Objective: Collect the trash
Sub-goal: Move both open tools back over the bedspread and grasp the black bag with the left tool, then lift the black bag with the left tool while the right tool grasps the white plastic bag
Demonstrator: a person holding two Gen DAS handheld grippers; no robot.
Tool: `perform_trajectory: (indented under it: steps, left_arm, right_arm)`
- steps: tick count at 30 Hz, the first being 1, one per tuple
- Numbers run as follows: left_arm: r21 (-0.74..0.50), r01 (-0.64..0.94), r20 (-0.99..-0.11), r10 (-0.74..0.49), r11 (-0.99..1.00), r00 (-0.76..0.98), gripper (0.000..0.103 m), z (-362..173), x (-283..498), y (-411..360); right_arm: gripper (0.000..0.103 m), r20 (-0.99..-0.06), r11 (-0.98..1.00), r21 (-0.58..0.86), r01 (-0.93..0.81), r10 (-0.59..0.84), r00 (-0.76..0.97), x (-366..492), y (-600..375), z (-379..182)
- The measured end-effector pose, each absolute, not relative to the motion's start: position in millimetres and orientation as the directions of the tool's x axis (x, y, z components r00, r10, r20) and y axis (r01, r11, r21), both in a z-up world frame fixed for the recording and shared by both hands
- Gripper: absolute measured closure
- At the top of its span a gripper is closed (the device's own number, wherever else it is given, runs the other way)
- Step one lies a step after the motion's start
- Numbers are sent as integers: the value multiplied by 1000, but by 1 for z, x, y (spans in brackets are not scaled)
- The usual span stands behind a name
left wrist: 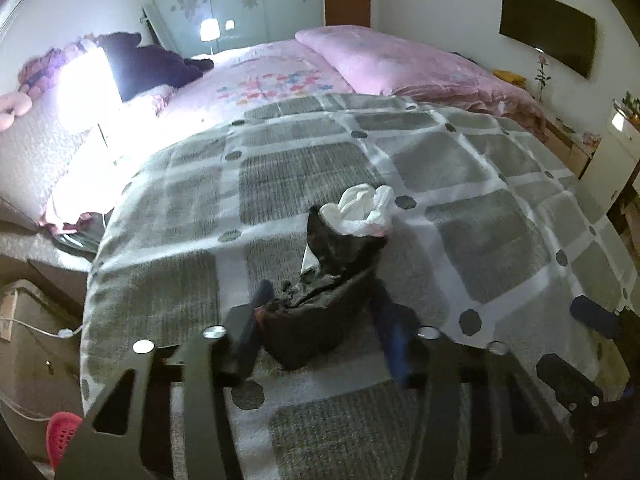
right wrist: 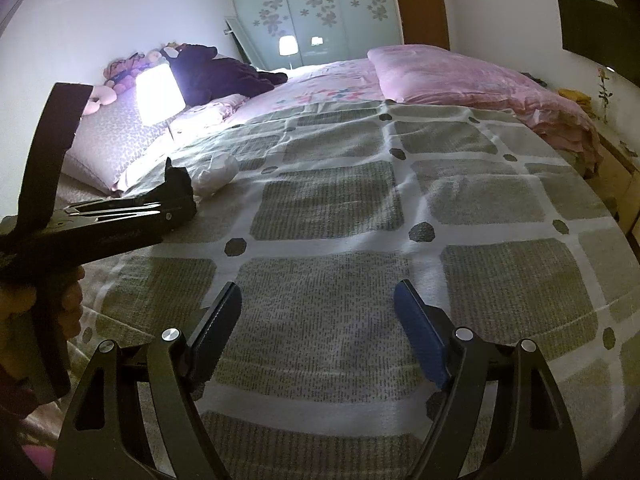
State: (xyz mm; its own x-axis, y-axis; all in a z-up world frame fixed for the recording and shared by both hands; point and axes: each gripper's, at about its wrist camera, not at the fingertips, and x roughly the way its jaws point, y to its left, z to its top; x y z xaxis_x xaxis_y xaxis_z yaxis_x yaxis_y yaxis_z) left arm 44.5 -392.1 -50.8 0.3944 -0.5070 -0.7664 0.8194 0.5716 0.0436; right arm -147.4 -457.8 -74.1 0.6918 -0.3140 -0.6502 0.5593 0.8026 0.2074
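Pinching the near end of a black trash bag (left wrist: 320, 300) with white tissue (left wrist: 362, 208) at its far mouth, the left claw (left wrist: 320, 320) rests on the checked bedspread (left wrist: 460, 168); the right claw (right wrist: 318, 300) stands spread, empty.

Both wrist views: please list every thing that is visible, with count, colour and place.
Black plastic bag: one, black, on the blanket between the left gripper's fingers.
Crumpled white paper: one, white, at the bag's mouth.
Grey-and-white checked blanket: one, over the near bed.
Pink quilt: one, far right of bed.
Lit white table lamp: one, left of bed.
Dark plush toy: one, behind the lamp.
Black wall screen: one, right wall.
Left gripper: one, black, shut on the bag.
Right gripper: one, black, blue pads, open above the blanket.
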Motion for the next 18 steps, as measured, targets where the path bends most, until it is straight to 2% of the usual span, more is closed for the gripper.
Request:
perform_trajectory:
  steps: [2,5,18]
  left_arm:
    - [36,820,-765,-512,571,390,66,-51,45,-389]
    - [45,819,-760,-512,572,399,68,-48,42,-380]
    - [146,780,-738,-458,609,496,68,-39,17,-299]
  right_arm:
    - [27,-650,803,208,559,-314,692,-147,-458,-74]
    - [27,-651,803,205,559,-315,691,-147,-457,-74]
    - [27,-677,805,147,575,-342,651,-139,-453,-73]
